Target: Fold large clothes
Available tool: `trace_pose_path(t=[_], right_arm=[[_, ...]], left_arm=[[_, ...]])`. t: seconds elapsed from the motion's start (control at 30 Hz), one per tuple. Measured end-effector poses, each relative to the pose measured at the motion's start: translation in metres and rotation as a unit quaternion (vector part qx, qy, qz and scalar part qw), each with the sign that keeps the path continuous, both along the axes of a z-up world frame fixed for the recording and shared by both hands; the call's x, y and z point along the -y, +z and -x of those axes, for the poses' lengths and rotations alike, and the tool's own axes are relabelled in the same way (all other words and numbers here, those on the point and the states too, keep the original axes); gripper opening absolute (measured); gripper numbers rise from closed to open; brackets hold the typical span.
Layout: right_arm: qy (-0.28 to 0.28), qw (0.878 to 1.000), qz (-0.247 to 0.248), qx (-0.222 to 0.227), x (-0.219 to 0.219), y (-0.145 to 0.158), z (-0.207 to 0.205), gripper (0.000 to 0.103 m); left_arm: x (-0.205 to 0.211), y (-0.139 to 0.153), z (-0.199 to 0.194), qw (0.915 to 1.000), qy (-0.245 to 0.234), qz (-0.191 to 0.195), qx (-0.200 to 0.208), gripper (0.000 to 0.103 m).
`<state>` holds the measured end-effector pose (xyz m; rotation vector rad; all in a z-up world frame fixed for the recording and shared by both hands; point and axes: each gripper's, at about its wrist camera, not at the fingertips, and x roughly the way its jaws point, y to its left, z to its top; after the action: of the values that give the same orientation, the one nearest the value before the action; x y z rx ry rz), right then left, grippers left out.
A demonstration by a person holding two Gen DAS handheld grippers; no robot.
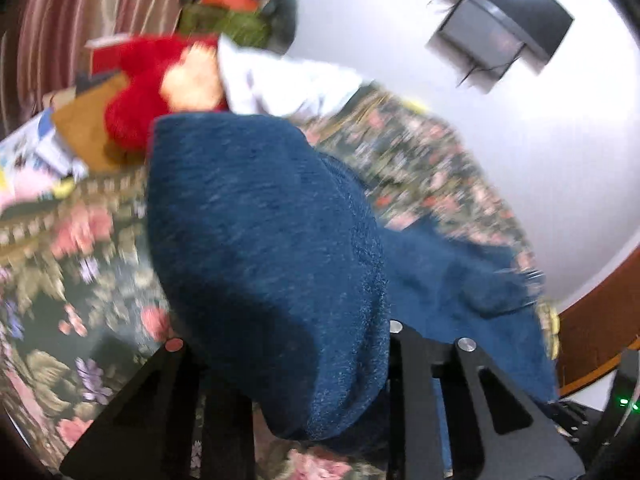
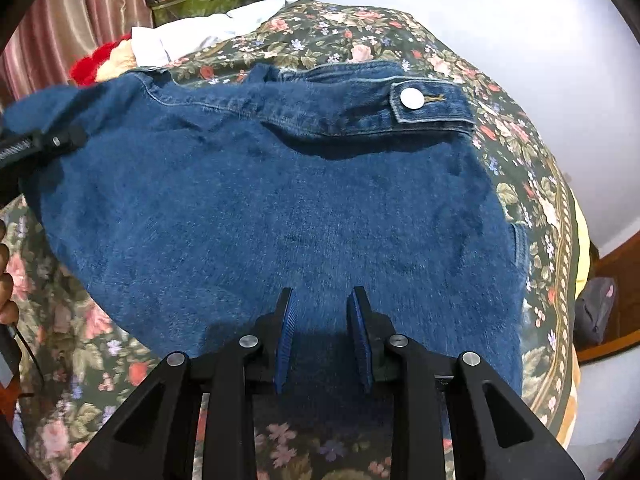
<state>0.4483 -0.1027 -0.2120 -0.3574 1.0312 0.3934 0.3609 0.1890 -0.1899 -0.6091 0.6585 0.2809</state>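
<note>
A blue denim jacket (image 2: 280, 200) lies inside out on the floral bedspread (image 2: 540, 200), fuzzy lining up. Its denim band and metal snap button (image 2: 411, 99) are at the far right. My right gripper (image 2: 323, 336) sits at the near hem, with lining bunched between its blue pads (image 2: 286, 340). My left gripper (image 2: 60, 140) grips the jacket's far left corner and holds it off the bed. In the blurred left wrist view the lifted jacket (image 1: 260, 240) drapes over my left gripper (image 1: 288, 364) and hides the fingertips.
Beyond the jacket, at the bed's far left, lie a red plush toy (image 1: 136, 104), white cloth (image 1: 280, 80) and a green box (image 2: 192, 4). A striped curtain (image 1: 80, 20) hangs behind. A dark bag (image 2: 596, 312) sits on the floor right of the bed. A hand (image 2: 6, 280) shows at the left edge.
</note>
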Motion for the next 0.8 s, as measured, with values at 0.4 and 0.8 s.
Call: trace_pose_path(t=[0.4, 0.8], right_arm=[[0.068, 0.977, -0.148, -0.140, -0.083, -0.020, 0.008, 0.024], [0.065, 0.978, -0.145, -0.135, -0.053, -0.001, 0.016, 0.024]], left_arm=[[0.024, 0.076, 0.025, 0.9919, -0.021, -0.110, 0.059, 0.024], [0.063, 0.088, 0.005, 0.9863, -0.059, -0.143, 0.058, 0.023]])
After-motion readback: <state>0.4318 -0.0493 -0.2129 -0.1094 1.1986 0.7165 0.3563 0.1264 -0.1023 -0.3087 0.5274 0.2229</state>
